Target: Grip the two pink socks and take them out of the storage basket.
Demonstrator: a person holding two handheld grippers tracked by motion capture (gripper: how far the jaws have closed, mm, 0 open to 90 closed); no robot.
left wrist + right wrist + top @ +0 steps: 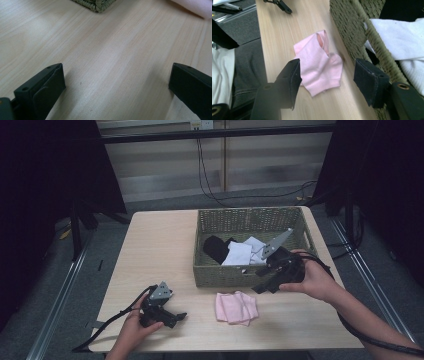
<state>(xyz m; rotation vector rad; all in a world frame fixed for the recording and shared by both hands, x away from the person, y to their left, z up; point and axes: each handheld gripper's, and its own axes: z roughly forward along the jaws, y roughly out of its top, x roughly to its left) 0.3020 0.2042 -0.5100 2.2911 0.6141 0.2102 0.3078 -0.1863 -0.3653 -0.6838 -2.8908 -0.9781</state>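
The counter (165, 250) is a pale wooden top with a woven green basket (210, 222) standing toward its far right. Inside the basket lie white cloths (239, 254) and a black one (216, 247), loosely piled. Just in front of the basket's near wall, flat on the wood, lies a pink cloth (236, 307), folded over on itself with one end open like a cuff.

The right tool (266, 287) hangs over the basket's near right corner, tilted down toward the pink cloth. In the right gripper view its jaws stand well apart with nothing between them, the pink cloth (319, 62) lying on the wood beyond them and the basket wall (352, 32) just beside the right-hand jaw. The left tool (172, 319) rests low at the near left of the counter, well apart from the cloth; in the left gripper view its jaws are spread wide over bare wood, holding nothing.

The likely next step is a pinch on the pink cloth. The risks: the jaw nearest the basket may catch the wicker and shove the basket; the tool may close on only the top layer, so the fold falls open when lifted; or the tips may press flat on the wood and slide the cloth away instead of gathering it.
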